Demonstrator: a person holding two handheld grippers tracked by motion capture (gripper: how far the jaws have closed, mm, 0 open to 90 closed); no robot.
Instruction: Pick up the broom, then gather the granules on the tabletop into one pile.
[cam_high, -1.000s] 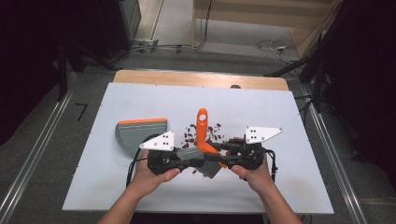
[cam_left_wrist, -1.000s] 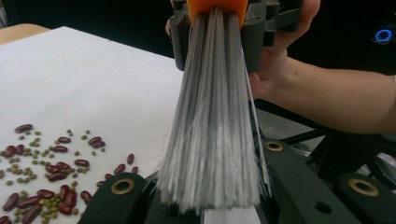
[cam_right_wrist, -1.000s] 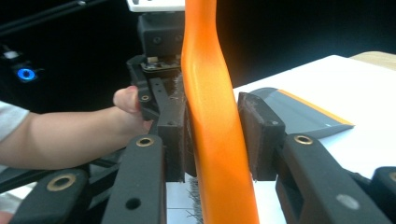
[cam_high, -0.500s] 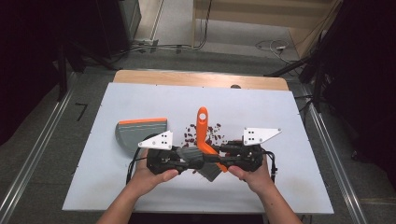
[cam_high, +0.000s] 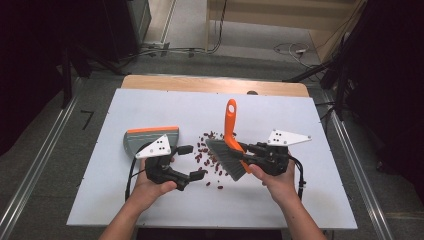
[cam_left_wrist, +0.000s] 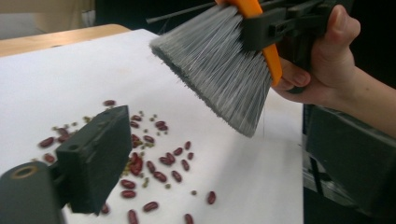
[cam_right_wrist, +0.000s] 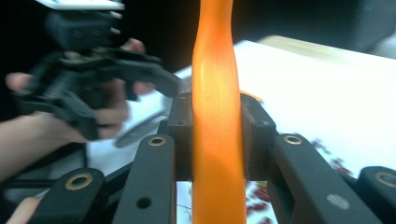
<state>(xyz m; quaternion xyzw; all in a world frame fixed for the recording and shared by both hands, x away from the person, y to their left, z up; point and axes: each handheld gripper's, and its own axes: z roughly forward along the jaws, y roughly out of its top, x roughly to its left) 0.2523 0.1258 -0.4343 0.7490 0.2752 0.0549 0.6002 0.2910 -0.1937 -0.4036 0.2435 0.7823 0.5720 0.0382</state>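
Since a second ago, your left gripper (cam_high: 190, 162) has released the brush (cam_high: 227, 150) and pulled apart, fingers spread, while the right gripper (cam_high: 250, 152) pinches its orange handle mid-worktop. Bristles hang above the beans (cam_left_wrist: 154, 163); a hard sweep could scatter them past the dustpan (cam_high: 145, 137).

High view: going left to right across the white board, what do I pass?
Dustpan → left gripper → scattered beans → brush → right gripper.
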